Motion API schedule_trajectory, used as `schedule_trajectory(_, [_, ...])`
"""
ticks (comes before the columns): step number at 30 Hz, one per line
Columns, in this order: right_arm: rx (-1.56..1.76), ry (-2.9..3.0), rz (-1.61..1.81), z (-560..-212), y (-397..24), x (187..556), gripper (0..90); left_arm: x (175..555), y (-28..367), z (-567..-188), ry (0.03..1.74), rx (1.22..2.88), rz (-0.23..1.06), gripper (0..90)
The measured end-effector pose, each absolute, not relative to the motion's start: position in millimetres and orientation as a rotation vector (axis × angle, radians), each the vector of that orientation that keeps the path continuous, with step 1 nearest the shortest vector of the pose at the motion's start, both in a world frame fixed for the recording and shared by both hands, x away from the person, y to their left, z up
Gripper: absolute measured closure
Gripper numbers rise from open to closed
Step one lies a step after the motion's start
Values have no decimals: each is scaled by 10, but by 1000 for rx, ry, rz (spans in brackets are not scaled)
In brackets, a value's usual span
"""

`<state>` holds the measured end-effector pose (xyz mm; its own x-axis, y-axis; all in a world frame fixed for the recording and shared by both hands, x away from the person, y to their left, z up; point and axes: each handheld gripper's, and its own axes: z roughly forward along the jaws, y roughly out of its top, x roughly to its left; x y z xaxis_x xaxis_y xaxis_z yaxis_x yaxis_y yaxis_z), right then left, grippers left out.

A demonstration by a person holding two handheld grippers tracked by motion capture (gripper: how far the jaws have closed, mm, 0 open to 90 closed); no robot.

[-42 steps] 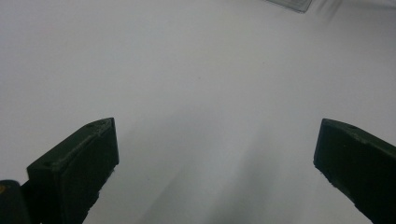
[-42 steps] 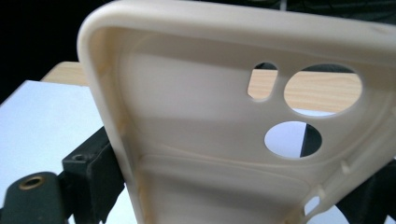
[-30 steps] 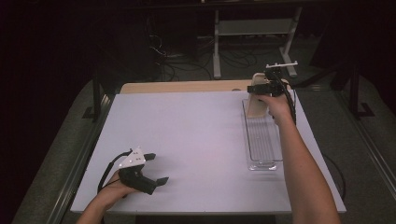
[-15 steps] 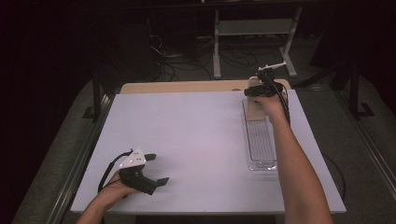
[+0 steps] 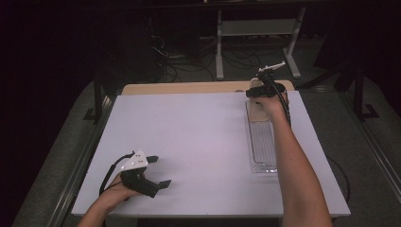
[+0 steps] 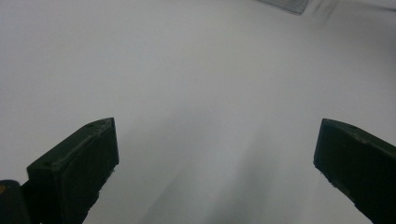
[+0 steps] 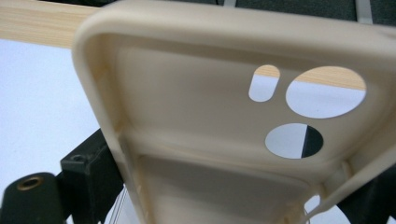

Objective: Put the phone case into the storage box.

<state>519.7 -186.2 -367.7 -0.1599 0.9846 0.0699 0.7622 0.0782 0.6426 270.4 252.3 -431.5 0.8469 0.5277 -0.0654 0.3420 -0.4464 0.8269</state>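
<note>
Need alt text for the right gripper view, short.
A beige phone case, inner side facing the camera with three camera cut-outs, is held close up between the right gripper's black fingers. Behind it lie the white table and a strip of pale wood.

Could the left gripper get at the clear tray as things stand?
Probably yes: the left gripper rests open on the table, and only bare tabletop separates it from the clear tray, though it is a long reach.
</note>
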Motion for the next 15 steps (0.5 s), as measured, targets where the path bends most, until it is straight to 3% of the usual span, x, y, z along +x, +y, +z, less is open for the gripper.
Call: schedule_trajectory(15, [1751, 1962, 801, -3778, -1873, 5255, 87, 2700, 2512, -4326, 637, 2076, 245, 0])
